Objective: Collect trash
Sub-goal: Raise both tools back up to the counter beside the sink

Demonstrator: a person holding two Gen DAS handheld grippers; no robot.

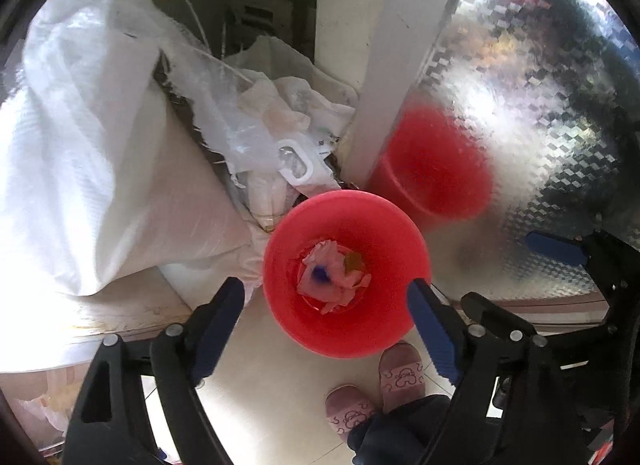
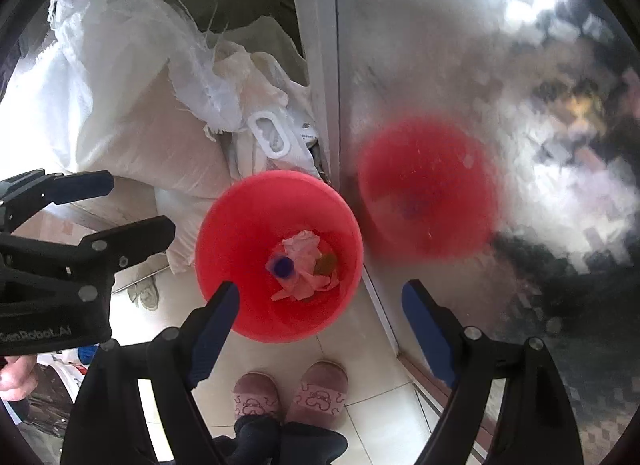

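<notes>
A red plastic bin [image 1: 360,221] stands on the pale tiled floor below both grippers; the right wrist view shows the same bin [image 2: 240,209]. At its bottom lie crumpled tissue [image 1: 332,277], a blue cap [image 2: 285,265] and a brownish scrap [image 2: 326,263]. My left gripper [image 1: 326,295] hangs above the bin with its jaws wide and nothing between them. My right gripper [image 2: 320,297] is likewise open and empty above the bin's right rim. The left gripper [image 2: 136,201] also shows at the left edge of the right wrist view, open.
White woven sacks [image 1: 92,153] and plastic bags [image 1: 280,117] are piled left of the bin. A patterned glass door [image 1: 540,105] on the right mirrors the bin as a red blur. A person's feet in pink slippers [image 2: 292,393] stand just before the bin.
</notes>
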